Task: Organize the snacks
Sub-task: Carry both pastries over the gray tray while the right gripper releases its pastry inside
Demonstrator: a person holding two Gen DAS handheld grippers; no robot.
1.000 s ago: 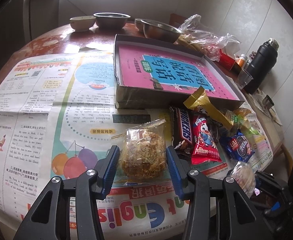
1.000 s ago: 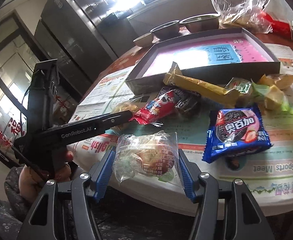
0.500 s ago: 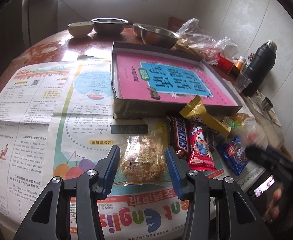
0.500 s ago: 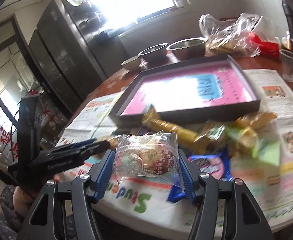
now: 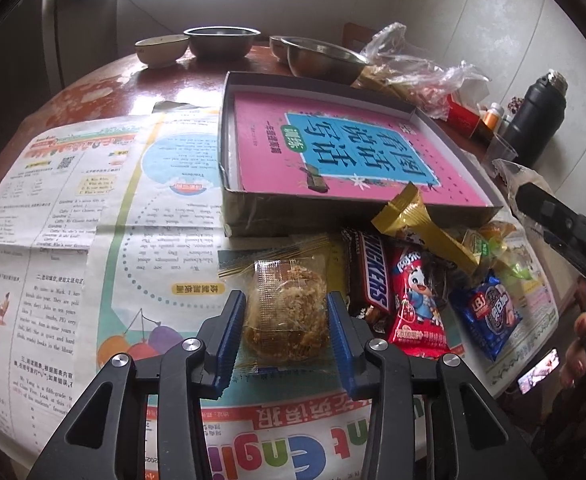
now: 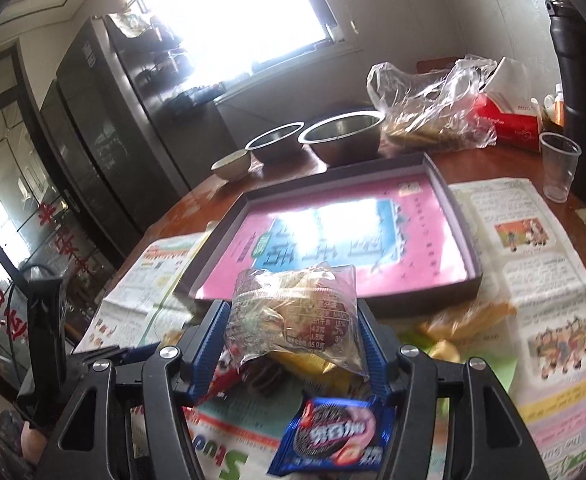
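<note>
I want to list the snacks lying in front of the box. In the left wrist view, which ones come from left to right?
Clear-wrapped cake → Snickers bar → red cartoon packet → blue cookie packet.

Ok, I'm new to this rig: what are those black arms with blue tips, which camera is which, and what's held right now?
Each is a hand-held two-finger gripper with a camera looking along its fingers; no robot. The left view shows the left gripper closing around a clear-wrapped cake lying on the newspaper. The right view shows the right gripper clamped on another clear-wrapped pastry, lifted above the snack pile. Nearby lie a Snickers bar, a red packet and a blue Oreo pack. Behind sits a shallow box with a pink book inside.
</note>
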